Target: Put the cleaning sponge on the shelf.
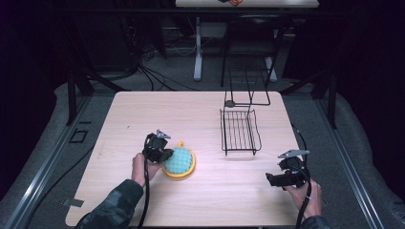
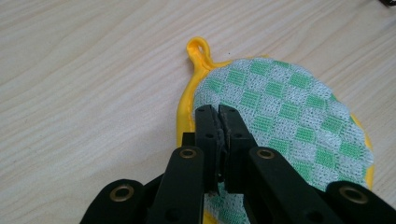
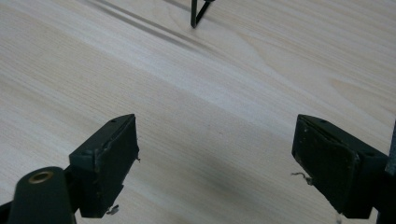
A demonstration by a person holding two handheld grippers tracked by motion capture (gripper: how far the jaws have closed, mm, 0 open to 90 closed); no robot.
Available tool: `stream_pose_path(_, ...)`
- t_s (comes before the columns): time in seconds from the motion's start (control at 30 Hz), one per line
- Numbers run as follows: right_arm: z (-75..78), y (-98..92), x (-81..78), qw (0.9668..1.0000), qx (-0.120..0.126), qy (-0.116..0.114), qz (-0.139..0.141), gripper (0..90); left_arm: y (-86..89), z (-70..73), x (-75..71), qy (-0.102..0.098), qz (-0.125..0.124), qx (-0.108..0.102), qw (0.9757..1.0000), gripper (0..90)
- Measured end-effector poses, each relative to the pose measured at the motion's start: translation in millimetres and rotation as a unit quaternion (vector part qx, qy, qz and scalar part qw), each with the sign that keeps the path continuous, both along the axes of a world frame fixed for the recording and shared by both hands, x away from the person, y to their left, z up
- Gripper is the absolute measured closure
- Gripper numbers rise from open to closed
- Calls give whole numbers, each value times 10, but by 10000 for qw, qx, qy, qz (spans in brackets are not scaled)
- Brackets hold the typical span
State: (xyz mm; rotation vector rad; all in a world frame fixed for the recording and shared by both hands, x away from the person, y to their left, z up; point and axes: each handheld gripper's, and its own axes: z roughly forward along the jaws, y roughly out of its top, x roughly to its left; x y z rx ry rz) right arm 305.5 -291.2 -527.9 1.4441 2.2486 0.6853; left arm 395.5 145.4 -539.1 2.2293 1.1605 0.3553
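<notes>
On table (image 1: pixel 200 200), front-left qtr: round pot holder (image 1: pixel 179 162), green/white check w/ yellow rim, lying flat, well inside all edges. Left gripper (image 2: pixel 217 112) clenched on pot holder's near-left edge; jaws pinched tight, fabric betw. pads. Right gripper (image 1: pixel 270 180) released, jaws wide over bare wood at front-right, near table's right edge. Wire rack (image 1: pixel 240 131) stands mid-right, apart from both; open room betw. the hands. Holder's far rim cut off in left gripper view. No legible writing or brand.
</notes>
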Motion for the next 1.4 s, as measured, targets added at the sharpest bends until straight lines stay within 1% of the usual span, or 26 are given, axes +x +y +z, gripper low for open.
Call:
stream_pose_path(0.07, -2, -4, 0, 10000, 5, -18, 1, 139, 7, 12, -1, -8, -10, -37, 10000, 878)
stream_pose_path(0.1, 0, -5, -1, 10000, -3, -3, 0, 138, 22, 44, -7, -65, -8, -88, 9999, 878)
stream_pose_path(0.2, 1, -6, -2, 10000, -7, -7, 4, 138, 41, 91, -19, -130, 18, -177, 9998, 880)
stream_pose_path(0.27, 1, -6, -3, 10000, -10, -9, 2, 138, 52, 110, -21, -129, -11, -191, 9997, 880)
stream_pose_path(0.33, 0, -6, -2, 10000, -5, -10, 2, 137, 63, 136, -26, -173, 1, -244, 9996, 881)
stream_pose_path(0.37, -1, -6, -2, 10000, -1, -10, -1, 137, 75, 161, -32, -171, 14, -305, 9994, 881)
stream_pose_path(0.43, -2, -7, -1, 10000, 0, -10, 0, 137, 83, 173, -33, -205, 8, -314, 9993, 881)
stream_pose_path(0.47, -3, -8, -1, 10000, 4, -15, 2, 136, 93, 200, -41, -218, 8, -355, 9991, 881)
stream_pose_path(0.5, -2, -8, -1, 10000, 8, -16, 0, 137, 93, 200, -41, -218, 8, -355, 9991, 881)
stream_pose_path(0.57, -2, -6, -3, 10000, 35, -38, -8, 136, 105, 239, -53, -293, 3, -398, 9988, 881)
stream_pose_path(0.63, 4, -6, -4, 10000, 30, -49, -5, 136, 106, 252, -58, -302, 3, -411, 9987, 882)
stream_pose_path(0.7, 6, -5, -6, 10000, 25, -56, -7, 136, 107, 288, -75, -359, -3, -441, 9984, 882)
stream_pose_path(0.83, 7, -6, -7, 10000, 28, -70, -13, 135, 109, 319, -89, -382, -16, -494, 9981, 882)
stream_pose_path(0.9, 12, -8, -7, 10000, 19, -56, -12, 135, 112, 341, -96, -428, -27, -493, 9979, 882)
stream_pose_path(1.13, 24, -5, -12, 10000, -9, -94, -15, 127, 100, 391, -111, -474, -19, -564, 9973, 882)
stream_pose_path(1.17, 25, -5, -13, 10000, -14, -94, -15, 124, 101, 402, -111, -479, -41, -551, 9973, 882)
stream_pose_path(1.2, 25, -5, -12, 10000, -18, -91, -13, 121, 94, 406, -116, -496, -11, -587, 9970, 882)
stream_pose_path(1.4, 22, 5, -8, 10000, -42, -58, 1, 100, 83, 433, -113, -507, -26, -648, 9966, 882)
